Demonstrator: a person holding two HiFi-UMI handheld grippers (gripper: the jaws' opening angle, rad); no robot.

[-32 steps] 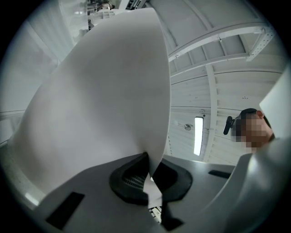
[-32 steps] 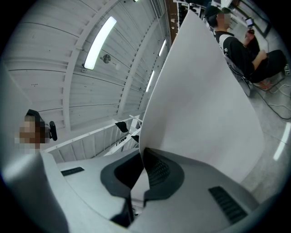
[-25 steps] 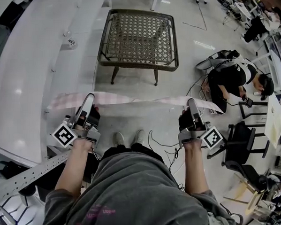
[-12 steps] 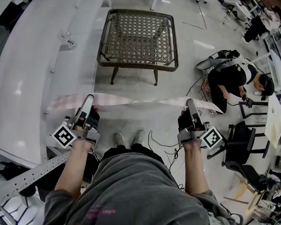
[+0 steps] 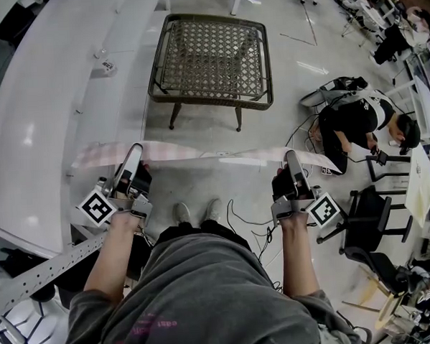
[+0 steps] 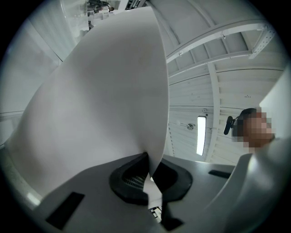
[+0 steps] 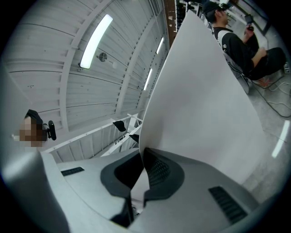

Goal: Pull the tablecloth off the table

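Tablecloth [image 5: 199, 153] off the wicker surface [image 5: 213, 101], hanging in the air.
We hold it stretched above the floor [image 5: 223, 192], left tongs [image 5: 136, 156] and right tongs [image 5: 293, 160] each clamped shut on its edge.

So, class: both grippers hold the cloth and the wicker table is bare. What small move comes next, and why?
Probably bring the left gripper and right gripper together to gather the tablecloth. Each is shut on the cloth's edge. The cloth spans between them, clear of the table, so the pull looks done.
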